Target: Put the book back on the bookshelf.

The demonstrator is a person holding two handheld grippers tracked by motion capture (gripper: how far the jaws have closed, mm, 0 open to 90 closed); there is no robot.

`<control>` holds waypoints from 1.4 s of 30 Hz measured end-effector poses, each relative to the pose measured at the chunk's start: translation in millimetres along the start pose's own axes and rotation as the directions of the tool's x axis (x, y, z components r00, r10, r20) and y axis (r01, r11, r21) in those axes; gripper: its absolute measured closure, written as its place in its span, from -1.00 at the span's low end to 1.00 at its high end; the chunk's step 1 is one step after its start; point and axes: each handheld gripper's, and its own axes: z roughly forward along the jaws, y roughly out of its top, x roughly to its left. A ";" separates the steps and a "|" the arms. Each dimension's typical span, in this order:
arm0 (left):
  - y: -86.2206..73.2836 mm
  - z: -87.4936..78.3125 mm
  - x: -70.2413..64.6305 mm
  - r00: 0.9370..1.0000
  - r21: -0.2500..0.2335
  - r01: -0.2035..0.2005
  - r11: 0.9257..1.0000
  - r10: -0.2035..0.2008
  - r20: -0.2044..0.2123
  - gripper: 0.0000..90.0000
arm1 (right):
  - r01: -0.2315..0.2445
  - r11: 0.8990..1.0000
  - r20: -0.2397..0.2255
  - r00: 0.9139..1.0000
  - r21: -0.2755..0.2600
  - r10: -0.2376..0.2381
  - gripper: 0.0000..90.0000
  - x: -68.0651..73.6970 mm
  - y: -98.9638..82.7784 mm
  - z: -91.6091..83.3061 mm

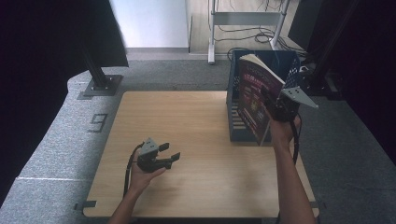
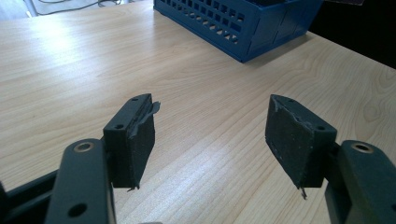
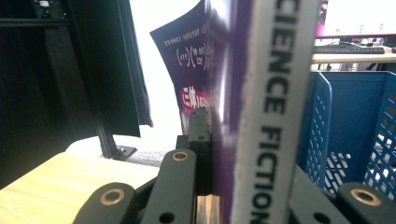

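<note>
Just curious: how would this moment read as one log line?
right gripper: shut on book | book: upright beside blue crate | left gripper: open, empty

From my console I take the wooden table (image 1: 196,140) as the anchor. Off its far-left corner a black post (image 1: 95,70) stands on a square base plate (image 1: 100,86), with a dark curtain (image 1: 56,37) hanging above. On the grey carpet (image 1: 51,140) just left of the table I read a dark numeral 9 (image 1: 97,122). Beyond the table's far edge are a white wall panel (image 1: 149,21), a pale metal stand (image 1: 212,32) and loose cables (image 1: 252,35) – all well apart from it. A small bracket (image 1: 85,204) sits at its near-left corner.
</note>
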 end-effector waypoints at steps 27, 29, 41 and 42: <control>-0.4 0.2 0.1 1.000 0.000 0.003 1.000 -0.003 0.000 -0.25 | -0.015 1.000 0.060 0.998 0.002 0.015 0.81 -1.5 -5.0 36.7; -0.5 0.2 0.4 1.000 0.002 0.004 1.000 -0.004 0.001 -0.25 | -0.015 1.000 0.062 0.998 0.008 0.015 0.81 -1.5 -6.3 40.5; -1.9 1.2 1.3 1.000 0.007 0.011 1.000 -0.011 -0.003 -0.25 | -0.025 1.000 0.074 0.997 -0.002 0.025 0.81 -7.2 -6.5 57.5; -2.2 1.7 1.2 1.000 0.007 0.014 1.000 -0.014 -0.004 -0.25 | -0.036 0.999 0.075 0.997 -0.009 0.036 0.81 -9.6 -7.0 59.4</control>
